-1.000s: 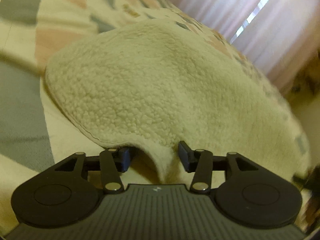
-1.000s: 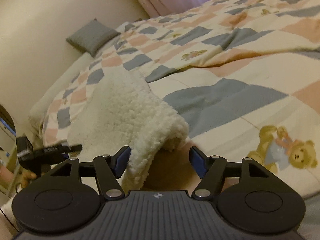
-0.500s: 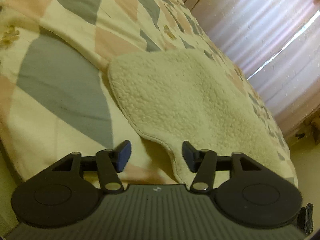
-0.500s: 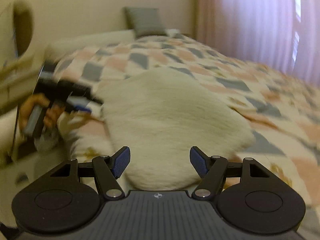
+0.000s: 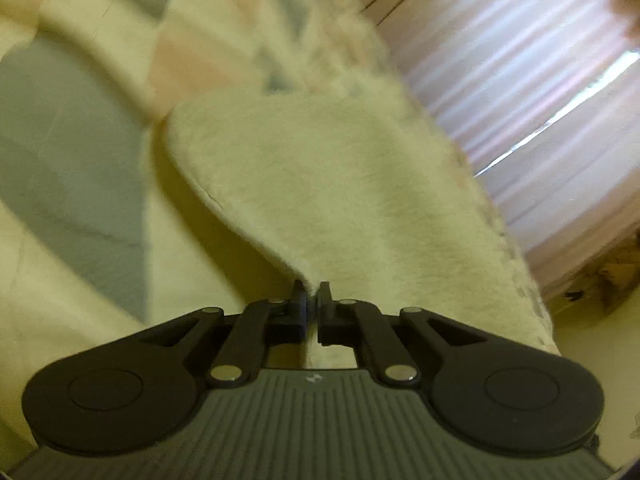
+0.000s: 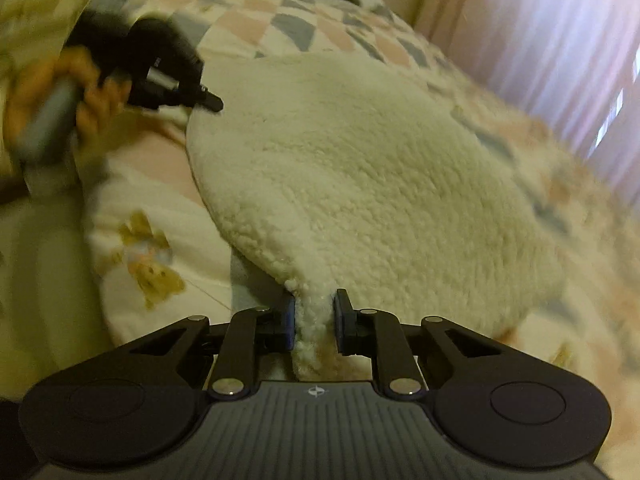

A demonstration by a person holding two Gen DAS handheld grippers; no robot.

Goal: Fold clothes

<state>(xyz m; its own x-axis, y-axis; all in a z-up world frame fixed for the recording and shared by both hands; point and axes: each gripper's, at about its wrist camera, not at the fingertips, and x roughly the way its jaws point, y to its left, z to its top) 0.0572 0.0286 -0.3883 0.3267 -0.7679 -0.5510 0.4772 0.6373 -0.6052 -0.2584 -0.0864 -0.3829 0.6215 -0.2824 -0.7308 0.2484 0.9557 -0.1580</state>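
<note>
Pinching the cream fleece garment at its near edge, your right gripper has a fold between its jaws; your left gripper clamps another edge (jaws almost together). It lies spread on the patchwork quilt. Your left hand and the quilt's pattern are motion-blurred

Dim, warm yellowish light; daylight glows through the curtains (slit blown out). Heavy motion blur, fisheye bending and dark corners in both views.
</note>
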